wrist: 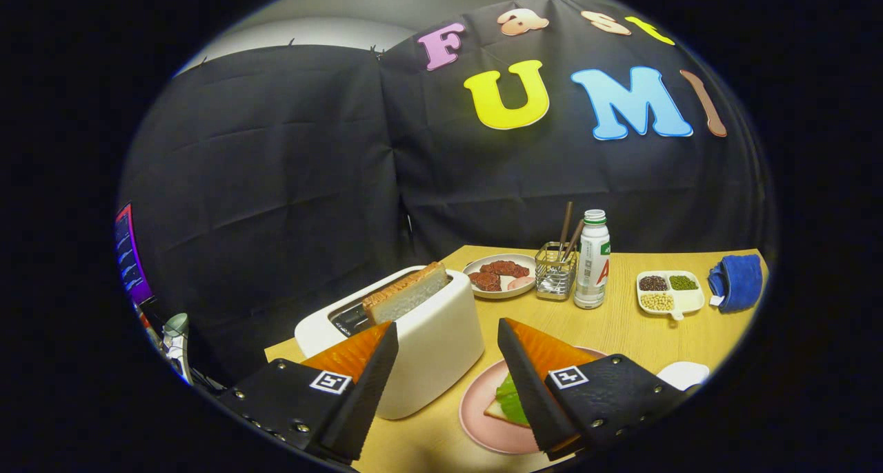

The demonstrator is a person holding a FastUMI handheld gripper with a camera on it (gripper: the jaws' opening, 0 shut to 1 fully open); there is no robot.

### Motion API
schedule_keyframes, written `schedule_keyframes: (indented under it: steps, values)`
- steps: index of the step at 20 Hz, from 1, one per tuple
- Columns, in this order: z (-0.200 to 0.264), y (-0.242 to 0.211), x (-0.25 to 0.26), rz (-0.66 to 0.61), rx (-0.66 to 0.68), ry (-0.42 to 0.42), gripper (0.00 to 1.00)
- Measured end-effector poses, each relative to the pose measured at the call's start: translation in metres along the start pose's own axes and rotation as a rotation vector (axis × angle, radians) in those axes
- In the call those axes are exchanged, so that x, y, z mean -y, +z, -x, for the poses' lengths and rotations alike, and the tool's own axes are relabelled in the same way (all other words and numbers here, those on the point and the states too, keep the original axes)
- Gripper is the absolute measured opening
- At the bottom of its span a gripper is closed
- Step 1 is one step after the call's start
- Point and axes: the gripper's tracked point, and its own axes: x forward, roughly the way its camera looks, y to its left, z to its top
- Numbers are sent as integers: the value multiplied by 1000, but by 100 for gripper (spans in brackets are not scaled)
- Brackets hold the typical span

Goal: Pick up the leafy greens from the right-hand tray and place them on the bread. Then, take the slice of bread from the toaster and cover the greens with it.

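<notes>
Now our tool (447, 335) hangs wide and empty before the toaster (428, 342), greens (509, 398) lie on the plate's bread (498, 411), and the stiff, light slice (405, 292) wants gripping by its raised top edge.

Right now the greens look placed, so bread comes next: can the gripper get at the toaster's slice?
Probably yes: the bread slice sticks up from the toaster, just ahead of the open gripper, nothing between.

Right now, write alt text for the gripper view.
The open gripper hovers before a white toaster holding a slice of bread. Leafy greens already lie on bread on the pink plate beside it, on a wooden table.
</notes>
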Motion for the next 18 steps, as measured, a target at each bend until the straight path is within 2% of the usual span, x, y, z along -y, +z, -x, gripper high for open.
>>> schedule_keyframes:
  steps: [6, 10, 11, 14, 16, 17, 18]
  values:
    - [-23, 7, -41, -19, 18, 59, 85]
    - [-38, 9, -47, -37, 25, 24, 85]
    - [-42, 7, -51, -45, 25, 27, 72]
    - [-53, 1, -57, -52, 14, 26, 72]
    - [-58, -5, -54, -48, 4, -1, 38]
    - [-59, -5, -56, -44, 8, 1, 33]
    - [-60, -4, -55, -37, 14, -7, 33]
